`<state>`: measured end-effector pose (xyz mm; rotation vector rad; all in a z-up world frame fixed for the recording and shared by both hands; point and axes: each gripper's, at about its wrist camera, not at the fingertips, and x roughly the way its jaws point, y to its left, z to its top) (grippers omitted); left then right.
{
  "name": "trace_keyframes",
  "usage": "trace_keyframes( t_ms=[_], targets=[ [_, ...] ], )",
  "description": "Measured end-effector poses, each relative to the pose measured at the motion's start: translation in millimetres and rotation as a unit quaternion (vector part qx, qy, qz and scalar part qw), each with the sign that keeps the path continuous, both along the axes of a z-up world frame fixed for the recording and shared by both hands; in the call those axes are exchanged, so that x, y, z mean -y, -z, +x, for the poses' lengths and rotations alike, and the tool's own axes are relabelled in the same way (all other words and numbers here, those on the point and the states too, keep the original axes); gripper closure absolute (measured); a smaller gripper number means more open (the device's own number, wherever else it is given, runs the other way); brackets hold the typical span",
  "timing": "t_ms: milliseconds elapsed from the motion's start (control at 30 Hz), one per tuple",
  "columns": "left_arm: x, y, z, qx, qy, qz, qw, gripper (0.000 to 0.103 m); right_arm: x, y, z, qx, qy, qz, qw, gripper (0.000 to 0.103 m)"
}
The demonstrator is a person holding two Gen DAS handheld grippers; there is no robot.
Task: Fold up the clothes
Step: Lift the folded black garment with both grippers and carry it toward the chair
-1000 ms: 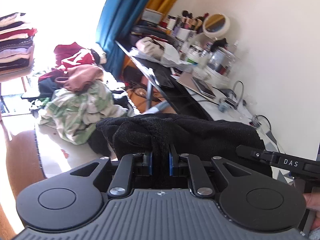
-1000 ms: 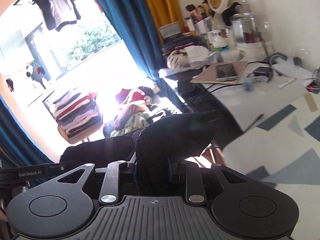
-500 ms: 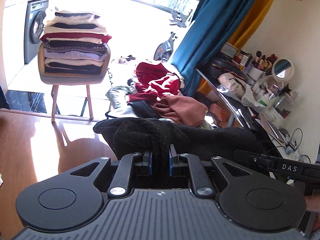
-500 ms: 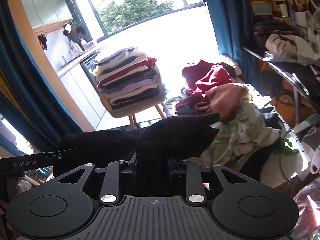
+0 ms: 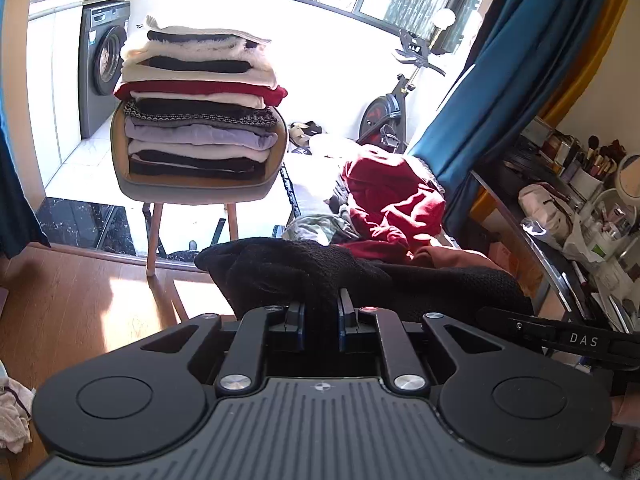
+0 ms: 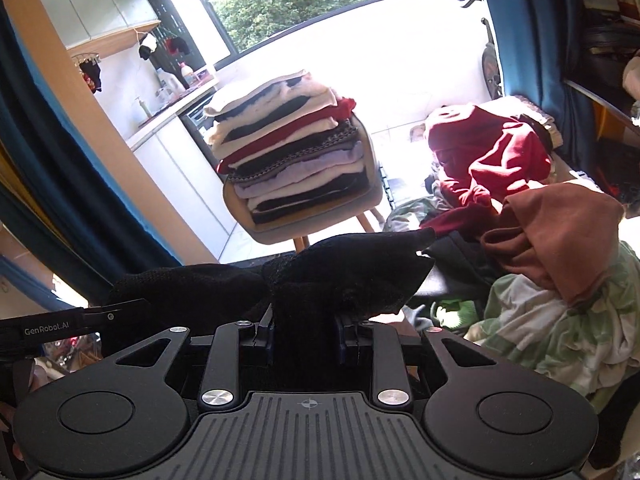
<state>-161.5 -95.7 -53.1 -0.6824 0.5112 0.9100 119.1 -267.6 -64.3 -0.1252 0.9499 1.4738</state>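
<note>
Left gripper (image 5: pixel 319 314) clamping black knit garment (image 5: pixel 320 268), jaws nearly closed on fabric. Right gripper (image 6: pixel 306 330) pinching same garment, held bunched between both grippers. Beyond: loose clothes pile (image 6: pixel 532 216) lying right; folded stack (image 5: pixel 196 100) sitting on chair (image 5: pixel 200 190) farther off.

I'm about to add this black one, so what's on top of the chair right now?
The chair holds a tall stack of folded clothes, a cream knit uppermost. The stack covers the seat, so anything beneath it cannot be seen.

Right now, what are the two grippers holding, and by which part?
Both hold one black knitted garment: the left gripper and right gripper each pinch a bunched fold; which part cannot be told.
</note>
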Motion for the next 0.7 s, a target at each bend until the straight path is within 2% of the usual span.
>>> trace_keyframes(
  t_ms=[67,167,267,433,567,700],
  targets=[
    [-35.9,-6.5,11.4,0.001,0.003,-0.012,0.9999,0.088,-40.2,5.5,14.9,-0.021,0.014,-0.010,1.000,0.079],
    [-92.0,-24.0,27.8,0.010,0.002,-0.010,0.9999,0.088,-94.5,-5.2,35.3,-0.040,0.029,0.001,0.999,0.079],
    [-140.4,-42.5,38.3,0.023,-0.004,0.010,0.9997,0.088,-155.1,-21.8,58.4,-0.033,0.029,0.026,0.999,0.079],
    [-188.7,-37.6,52.7,0.033,0.003,0.005,0.9995,0.088,-239.0,-42.7,83.5,-0.021,0.020,0.054,0.998,0.079],
    [-227.3,-33.7,64.2,0.040,0.008,0.002,0.9992,0.088,-275.0,-49.4,97.3,-0.014,0.019,0.062,0.998,0.079],
    [-265.9,-29.7,75.7,0.047,0.014,-0.002,0.9988,0.088,-299.7,-35.8,114.4,-0.018,0.043,0.040,0.998,0.079]
  ],
)
